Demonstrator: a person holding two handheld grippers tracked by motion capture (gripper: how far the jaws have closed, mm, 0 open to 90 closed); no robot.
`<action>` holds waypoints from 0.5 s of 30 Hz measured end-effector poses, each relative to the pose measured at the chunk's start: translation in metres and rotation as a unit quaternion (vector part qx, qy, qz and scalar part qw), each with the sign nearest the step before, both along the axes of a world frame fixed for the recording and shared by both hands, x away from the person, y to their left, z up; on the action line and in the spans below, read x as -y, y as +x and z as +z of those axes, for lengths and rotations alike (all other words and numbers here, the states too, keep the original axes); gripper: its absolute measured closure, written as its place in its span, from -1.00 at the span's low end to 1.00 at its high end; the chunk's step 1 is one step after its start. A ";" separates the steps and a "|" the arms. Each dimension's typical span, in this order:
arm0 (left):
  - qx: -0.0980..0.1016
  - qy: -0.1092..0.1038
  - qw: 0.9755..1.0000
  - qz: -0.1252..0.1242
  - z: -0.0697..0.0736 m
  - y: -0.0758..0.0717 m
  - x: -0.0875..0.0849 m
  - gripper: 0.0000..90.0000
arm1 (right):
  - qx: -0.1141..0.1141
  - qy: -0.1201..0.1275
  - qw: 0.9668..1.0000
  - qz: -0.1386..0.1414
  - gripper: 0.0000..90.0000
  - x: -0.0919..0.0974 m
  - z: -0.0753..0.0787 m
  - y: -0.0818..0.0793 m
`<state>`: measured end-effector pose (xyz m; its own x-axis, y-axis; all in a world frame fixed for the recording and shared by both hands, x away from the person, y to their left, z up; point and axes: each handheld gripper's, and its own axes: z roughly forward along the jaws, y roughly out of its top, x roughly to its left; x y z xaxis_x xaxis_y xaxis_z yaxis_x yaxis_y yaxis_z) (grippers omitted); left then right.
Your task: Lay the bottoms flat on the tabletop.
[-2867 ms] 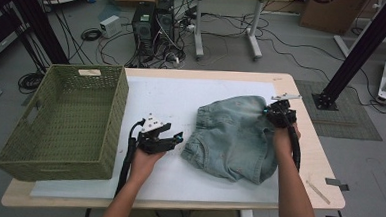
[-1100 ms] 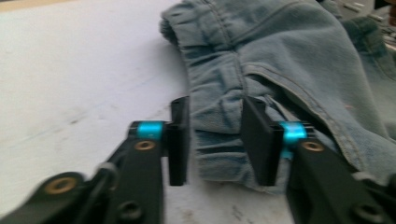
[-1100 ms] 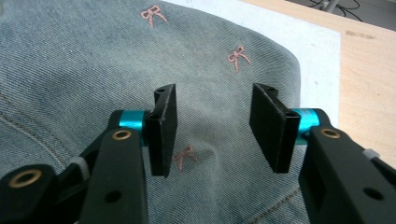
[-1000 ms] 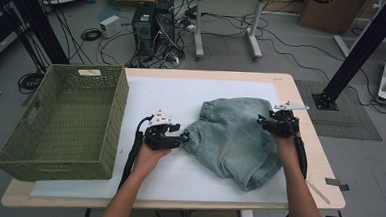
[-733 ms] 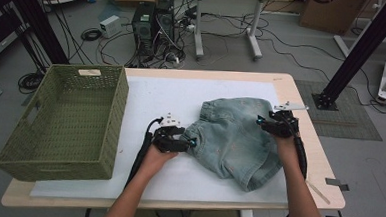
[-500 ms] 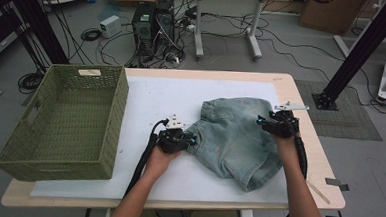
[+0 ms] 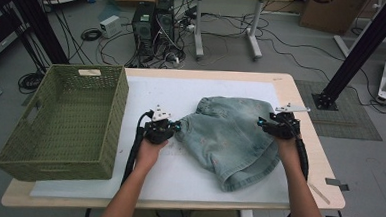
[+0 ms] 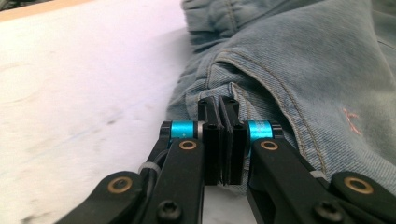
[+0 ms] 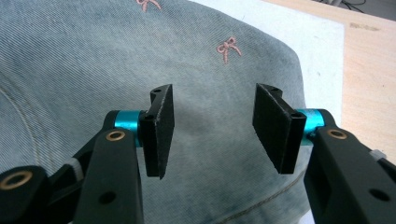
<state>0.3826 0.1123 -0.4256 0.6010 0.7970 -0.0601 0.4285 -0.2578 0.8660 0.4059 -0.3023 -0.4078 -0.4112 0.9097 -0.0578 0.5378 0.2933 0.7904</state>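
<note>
Both grippers are set at the denim shorts [image 7: 229,135]: the left gripper [image 8: 223,140] has just been closed on its left edge (fabric pinched), while the right gripper [image 9: 212,123] is held half open over the right side, so lifting may be prepared.

1. Faded light-blue denim shorts [image 7: 229,138], tan-stitched, dotted with small pink embroidered bows [image 9: 226,47].
2. An olive-green woven basket [image 7: 68,117].
3. A white mat [image 7: 181,95] over a pale wooden table [image 7: 308,112].
4. Black jaws with turquoise collars on the left gripper [image 8: 223,140].
</note>
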 end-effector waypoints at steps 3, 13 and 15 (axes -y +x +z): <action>0.001 0.003 1.000 0.019 0.002 0.005 -0.008 0.96 | 0.002 -0.001 1.000 0.002 0.11 0.000 0.001 -0.002; 0.019 0.011 0.998 0.065 0.003 0.012 -0.022 0.96 | 0.002 -0.002 1.000 0.007 0.13 0.009 0.003 -0.010; 0.018 0.007 0.998 0.067 0.002 0.013 -0.023 0.96 | 0.002 -0.002 1.000 0.018 0.13 0.008 0.003 -0.012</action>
